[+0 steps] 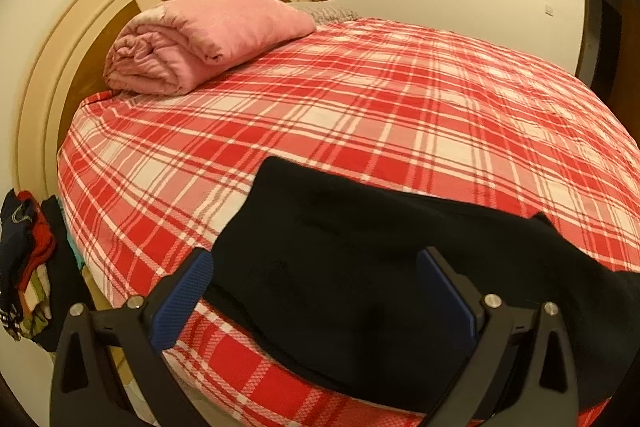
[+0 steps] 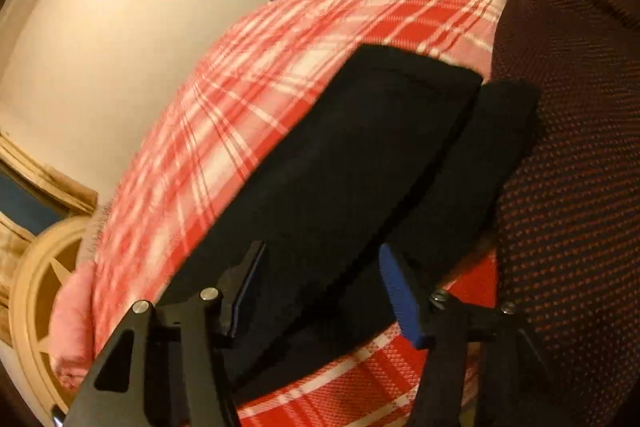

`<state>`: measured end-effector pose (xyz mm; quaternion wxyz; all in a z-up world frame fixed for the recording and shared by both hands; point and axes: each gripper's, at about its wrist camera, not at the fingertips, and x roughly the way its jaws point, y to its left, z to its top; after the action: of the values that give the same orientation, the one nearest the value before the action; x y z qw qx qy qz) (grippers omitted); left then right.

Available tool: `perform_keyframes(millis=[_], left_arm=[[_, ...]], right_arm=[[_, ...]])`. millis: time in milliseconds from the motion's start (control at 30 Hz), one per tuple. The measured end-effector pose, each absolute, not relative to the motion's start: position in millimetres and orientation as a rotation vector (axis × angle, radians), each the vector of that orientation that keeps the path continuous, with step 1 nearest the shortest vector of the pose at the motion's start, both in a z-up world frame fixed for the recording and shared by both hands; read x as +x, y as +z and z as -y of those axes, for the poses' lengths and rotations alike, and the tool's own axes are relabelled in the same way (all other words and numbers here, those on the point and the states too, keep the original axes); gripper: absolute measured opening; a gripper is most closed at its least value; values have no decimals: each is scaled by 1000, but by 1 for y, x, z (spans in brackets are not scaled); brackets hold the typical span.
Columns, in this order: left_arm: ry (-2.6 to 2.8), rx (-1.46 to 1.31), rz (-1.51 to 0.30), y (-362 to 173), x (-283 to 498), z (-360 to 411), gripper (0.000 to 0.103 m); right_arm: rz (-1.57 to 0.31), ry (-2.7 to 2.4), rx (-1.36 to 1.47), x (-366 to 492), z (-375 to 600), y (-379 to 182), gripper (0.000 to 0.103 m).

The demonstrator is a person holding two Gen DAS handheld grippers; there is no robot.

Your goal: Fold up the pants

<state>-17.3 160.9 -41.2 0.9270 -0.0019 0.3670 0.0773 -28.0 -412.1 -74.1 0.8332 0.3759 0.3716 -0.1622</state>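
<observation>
Nearest us, our left gripper (image 1: 316,291) and right gripper (image 2: 320,291) both have fingers spread wide, holding nothing, over the black pants (image 1: 360,247), which lie flat along the bed's near edge. Beyond them spreads the red plaid bed sheet (image 1: 360,99). A rolled pink blanket (image 1: 200,39) rests against the headboard (image 1: 52,67); a dark dotted cloth (image 2: 568,187) lies just beside the pants.

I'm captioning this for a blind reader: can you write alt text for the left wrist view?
Black pants lie on a red plaid bed, hanging over its near edge, between the open fingers of the left gripper. A folded pink blanket sits by the headboard.
</observation>
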Motion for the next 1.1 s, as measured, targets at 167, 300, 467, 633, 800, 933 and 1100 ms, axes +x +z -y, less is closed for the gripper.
perform_keyframes(millis=[167,300,467,633,800,933,1100], left_arm=[[152,-23,-773,-45,-15,-165,103],[152,-21,-767,-44,-16,-165,103],[152,-15,-768,-43,-17,-165,103],[155,-13,-757,-39,-19,-165,103],[147,-10,-752,-37,-19,-161,103],[133,-6,-747,-35,-19,-156,103],[121,-6,-746,-34,-18,-152,103]], right_arm=[[-739,-334,751,-21,403,-77,29],[-728,-296,789,-15,410,-84,9],[-654,-296,927,-17,436,-88,9],[-639,-339,974,-16,460,-86,20],[-626,-336,996,-10,468,-84,23],[-642,-291,905,-6,462,-74,5],[-602,-294,856,-30,463,-46,5]])
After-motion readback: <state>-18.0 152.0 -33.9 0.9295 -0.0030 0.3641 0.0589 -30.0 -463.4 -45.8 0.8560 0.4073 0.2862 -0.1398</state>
